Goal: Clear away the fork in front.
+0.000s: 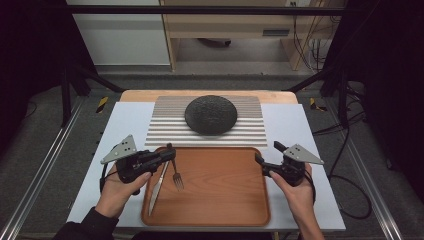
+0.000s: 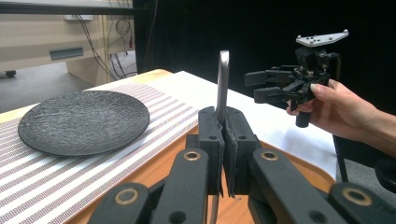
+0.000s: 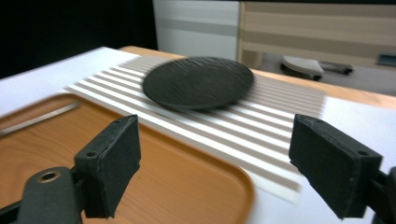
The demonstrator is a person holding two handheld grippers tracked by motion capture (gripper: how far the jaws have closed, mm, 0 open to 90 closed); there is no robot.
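Knife (image 1: 158,187): lay on the wooden tray (image 1: 220,210), left side, handle end clamped.
Left gripper (image 1: 169,154): jaws closed on the knife.
Fork (image 1: 177,179): just beside the knife, on the tray.
Right gripper (image 1: 260,162): at the tray's right edge, jaws wide apart, nothing between.
Plate (image 1: 210,114): on the striped mat (image 1: 170,127), beyond the tray.

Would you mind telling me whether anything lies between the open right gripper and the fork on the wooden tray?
Nothing visible does: bare tray separates the right gripper from the silver fork; the left gripper holds the silver knife beyond it.
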